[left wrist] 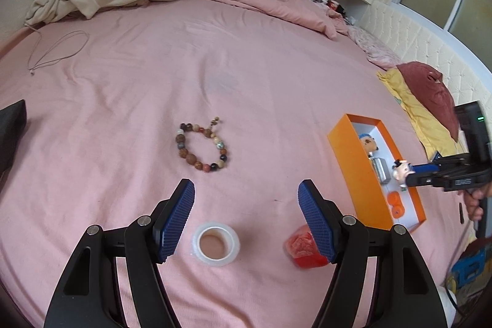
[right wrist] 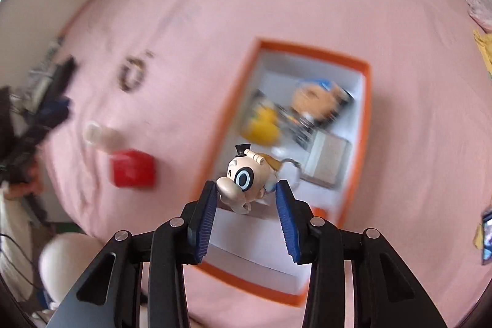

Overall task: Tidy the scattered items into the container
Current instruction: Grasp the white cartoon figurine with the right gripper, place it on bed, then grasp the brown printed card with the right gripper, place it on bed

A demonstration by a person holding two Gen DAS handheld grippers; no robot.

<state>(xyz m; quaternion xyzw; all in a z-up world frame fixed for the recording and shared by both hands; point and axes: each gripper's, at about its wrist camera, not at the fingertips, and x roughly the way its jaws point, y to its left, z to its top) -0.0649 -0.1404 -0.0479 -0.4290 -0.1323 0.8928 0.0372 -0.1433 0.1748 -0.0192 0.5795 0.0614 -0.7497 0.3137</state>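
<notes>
Overhead, the right gripper (right wrist: 246, 192) clamps a top-hatted cartoon figurine (right wrist: 246, 177) above the orange box (right wrist: 364, 125) on the pink bed sheet (left wrist: 246, 66). Nearby, the left gripper (left wrist: 246, 195) hovers wide open, empty, over a tape roll (left wrist: 216, 243), beside a red block (left wrist: 303, 248) and a bead bracelet (left wrist: 203, 148).

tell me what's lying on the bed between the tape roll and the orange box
A red block lies between the tape roll and the orange box, seen in the left wrist view.
</notes>
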